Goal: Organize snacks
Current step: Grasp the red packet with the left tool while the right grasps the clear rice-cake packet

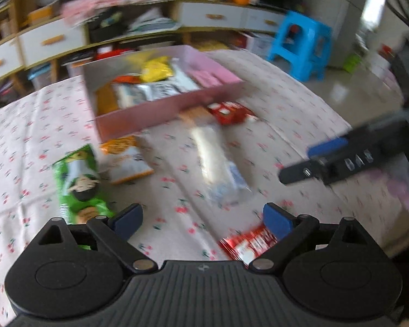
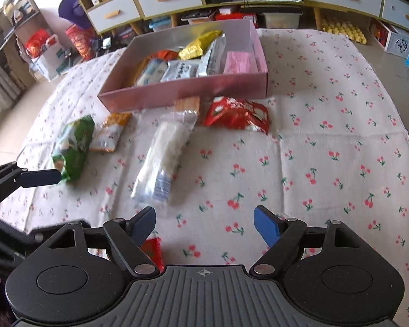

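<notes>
Left wrist view shows your left tool [image 1: 203, 218] with its pads apart and nothing between them, hanging over the cherry-print counter [image 2: 340, 141]; the picture is smeared, so fine detail is lost. Your right tool [image 2: 204, 222] is likewise spread and empty, low over bare cloth. The pink box [image 2: 182, 90] stands at the far side and already holds several packets, a yellow bag and some silver-and-white ones among them. Outside it lie a green bag [image 2: 73, 147] at the left, a small orange-and-white packet [image 2: 110, 132] touching it, a long clear sleeve [image 2: 163, 158] in the middle with its far end close to the box wall, a red bag [image 2: 237, 114] just in front of the box, and a red wrapper [image 1: 248, 242] near your left tool's right pad. You look to be between picks, partway through: some snacks boxed, five or so loose. The next move, as I judge it, calls for choosing one loose item. The clear sleeve sits nearest ahead of both tools, and the green bag is close by your left tool. Come down with the pads straddling the item's narrow width, since crinkly film can slip. No brand or wording can be read; the green bag shows a cartoon face, the silver packets carry dark print too small to make out.
</notes>
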The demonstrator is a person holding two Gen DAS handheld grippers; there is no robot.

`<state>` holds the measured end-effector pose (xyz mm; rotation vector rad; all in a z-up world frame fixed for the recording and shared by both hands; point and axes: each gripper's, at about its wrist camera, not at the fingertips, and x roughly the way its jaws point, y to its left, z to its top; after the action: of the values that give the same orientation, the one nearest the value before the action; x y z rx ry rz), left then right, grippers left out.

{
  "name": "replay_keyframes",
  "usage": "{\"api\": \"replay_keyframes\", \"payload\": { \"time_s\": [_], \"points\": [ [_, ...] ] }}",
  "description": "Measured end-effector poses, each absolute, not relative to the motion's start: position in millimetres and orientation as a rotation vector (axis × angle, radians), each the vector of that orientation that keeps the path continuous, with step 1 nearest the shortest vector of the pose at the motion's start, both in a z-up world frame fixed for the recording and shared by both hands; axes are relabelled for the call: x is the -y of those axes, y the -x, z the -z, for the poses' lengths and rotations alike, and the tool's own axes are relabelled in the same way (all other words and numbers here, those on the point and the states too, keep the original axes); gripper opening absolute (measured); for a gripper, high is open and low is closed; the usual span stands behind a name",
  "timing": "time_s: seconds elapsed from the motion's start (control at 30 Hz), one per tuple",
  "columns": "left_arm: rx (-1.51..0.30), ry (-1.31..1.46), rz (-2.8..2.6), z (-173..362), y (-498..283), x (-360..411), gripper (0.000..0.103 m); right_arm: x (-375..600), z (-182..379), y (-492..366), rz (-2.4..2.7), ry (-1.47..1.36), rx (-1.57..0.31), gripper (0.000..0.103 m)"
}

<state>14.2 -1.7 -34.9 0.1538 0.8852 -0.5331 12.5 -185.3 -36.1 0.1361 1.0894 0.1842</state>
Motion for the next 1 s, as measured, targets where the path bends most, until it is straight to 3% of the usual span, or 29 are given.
{"api": "replay_keyframes", "payload": {
  "time_s": [0.37,0.47,0.8,1.0],
  "points": [
    [-0.905,-0.312,0.763,54.7,3.4,29.2,0.084,188.8,35.8,-12.0,-0.165,-0.144,-1.092,0.081],
    [-0.913,-0.342,0.771,60.3,3.9,34.6,0.076,186.5,37.1,-13.3,-0.170,-0.147,-1.097,0.081],
    [-0.929,-0.357,0.706,69.6,6.6,36.9,0.036,171.3,41.8,-24.4,-0.180,-0.133,-1.104,0.081],
    [-0.943,-0.319,0.610,66.5,0.4,29.2,0.034,165.1,45.6,-35.1,-0.167,-0.145,-1.101,0.081]
  ]
}}
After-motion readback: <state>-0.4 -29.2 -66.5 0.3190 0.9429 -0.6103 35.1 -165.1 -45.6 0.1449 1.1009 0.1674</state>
